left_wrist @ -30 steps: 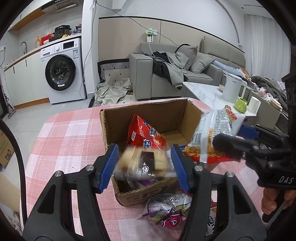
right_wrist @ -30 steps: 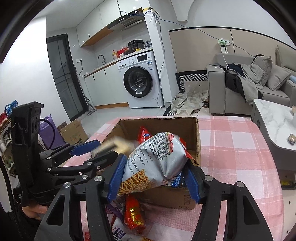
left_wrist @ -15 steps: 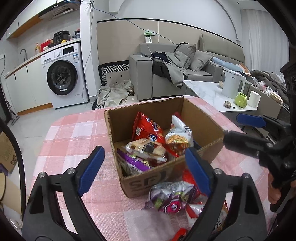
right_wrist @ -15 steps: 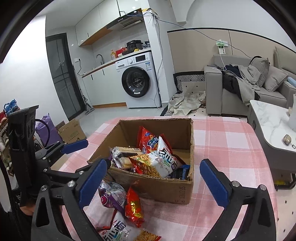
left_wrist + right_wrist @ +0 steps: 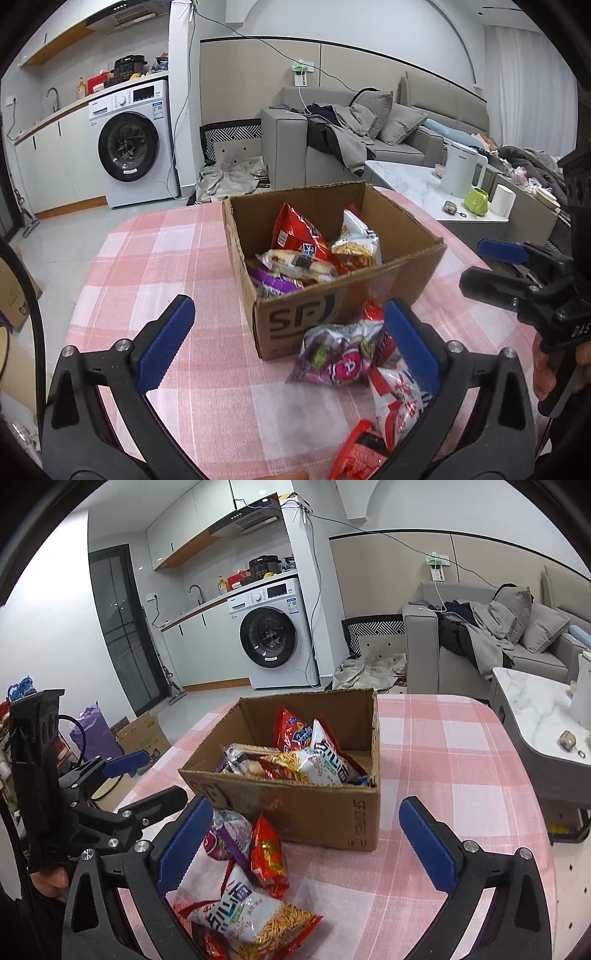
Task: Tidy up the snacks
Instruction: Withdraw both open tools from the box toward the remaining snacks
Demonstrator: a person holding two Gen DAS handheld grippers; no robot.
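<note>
An open cardboard box (image 5: 314, 314) (image 5: 325, 812) stands on the pink checked tablecloth (image 5: 166, 258) and holds several snack bags, among them a red bag (image 5: 295, 232), a noodle-snack bag (image 5: 321, 764) and a clear biscuit pack (image 5: 295, 262). More bags lie on the cloth in front of the box: a purple one (image 5: 332, 362) (image 5: 225, 834), a small red one (image 5: 267, 853) and a noodle-snack bag (image 5: 251, 919). My left gripper (image 5: 288, 343) is open and empty, near side of the box. My right gripper (image 5: 306, 845) is open and empty above the loose bags.
The round table's edge falls off on all sides. A marble coffee table (image 5: 417, 184) with a kettle and cups stands to the right. A sofa (image 5: 351, 147) and a washing machine (image 5: 129, 144) are beyond. A cardboard box (image 5: 142, 734) sits on the floor at left.
Both grippers opened and let go of their bags: the biscuit pack and the noodle-snack bag now lie in the box. Both grippers have drawn back toward me.
</note>
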